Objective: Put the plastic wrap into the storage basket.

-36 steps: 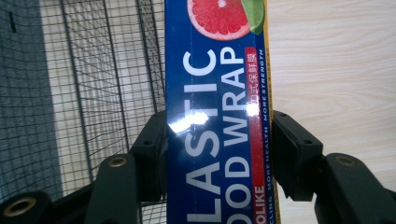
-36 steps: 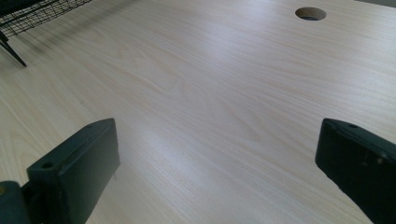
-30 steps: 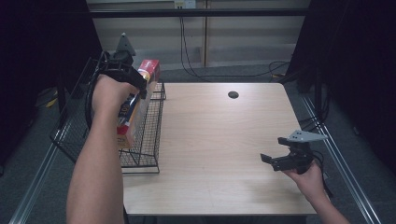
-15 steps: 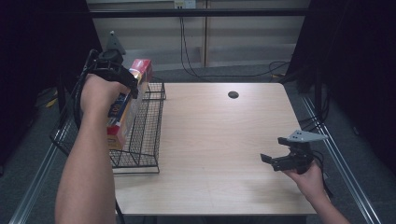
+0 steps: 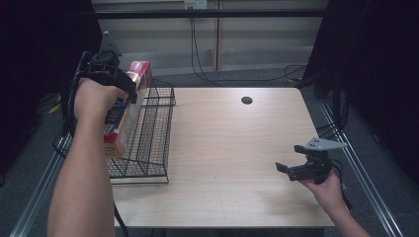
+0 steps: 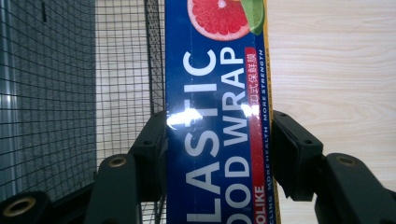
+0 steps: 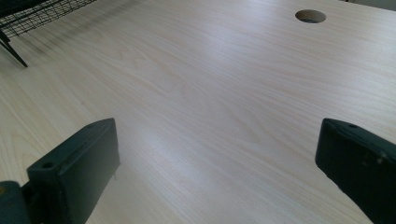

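A long blue box of plastic food wrap (image 6: pixel 219 116) with a grapefruit picture is clamped between the black fingers (image 6: pixel 296 149) of my left gripper (image 6: pixel 219 154). From the high view, the box (image 5: pixel 123 123) with its red end up hangs tilted over the left part of a black wire basket (image 5: pixel 153 133), with my left gripper (image 5: pixel 126 96) shut on its upper half. My right gripper (image 5: pixel 289 170) hovers low over the table's near right area. It stands open (image 7: pixel 219 158) with only bare wood between its fingers.
The basket's mesh (image 6: pixel 121 70) lies beneath and left of the box, at the left edge of the light wooden table (image 5: pixel 227 148). A round cable hole (image 5: pixel 246 100) sits at the table's back. Cables run on the floor behind.
My left gripper has carried the box a little to the left over the basket. The right gripper has stayed in place.
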A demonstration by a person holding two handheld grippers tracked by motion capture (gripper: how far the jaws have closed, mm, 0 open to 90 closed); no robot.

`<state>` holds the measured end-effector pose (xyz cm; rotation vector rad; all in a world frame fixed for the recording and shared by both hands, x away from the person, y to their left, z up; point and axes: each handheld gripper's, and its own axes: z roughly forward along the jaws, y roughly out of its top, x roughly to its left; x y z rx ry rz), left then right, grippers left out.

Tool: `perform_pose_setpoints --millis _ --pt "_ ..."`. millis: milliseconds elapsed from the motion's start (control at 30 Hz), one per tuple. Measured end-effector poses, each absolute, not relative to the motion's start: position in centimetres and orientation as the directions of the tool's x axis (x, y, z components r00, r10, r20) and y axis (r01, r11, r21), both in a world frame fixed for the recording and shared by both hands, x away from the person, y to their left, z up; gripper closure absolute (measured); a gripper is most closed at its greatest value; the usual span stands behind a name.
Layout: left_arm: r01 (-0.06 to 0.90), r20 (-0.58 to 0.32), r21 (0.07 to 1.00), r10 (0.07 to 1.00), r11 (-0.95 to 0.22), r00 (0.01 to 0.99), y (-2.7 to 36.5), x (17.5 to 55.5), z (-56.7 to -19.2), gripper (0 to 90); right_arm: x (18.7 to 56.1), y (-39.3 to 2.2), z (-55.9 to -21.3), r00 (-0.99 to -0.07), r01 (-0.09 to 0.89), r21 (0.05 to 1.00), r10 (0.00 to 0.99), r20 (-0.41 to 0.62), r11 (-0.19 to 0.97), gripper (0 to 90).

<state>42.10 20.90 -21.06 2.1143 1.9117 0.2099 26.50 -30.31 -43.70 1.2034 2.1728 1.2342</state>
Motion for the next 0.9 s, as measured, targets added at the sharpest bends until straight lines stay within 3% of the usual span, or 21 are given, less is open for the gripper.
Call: perform_pose_setpoints --millis 900 --pt "0.95 -0.071 0.31 0.996 -0.029 0.054 23.4 41.8 -20.8 45.2 26.4 -30.2 -43.6 -0.575 0.495 0.831 0.813 0.095 0.253 0.0"
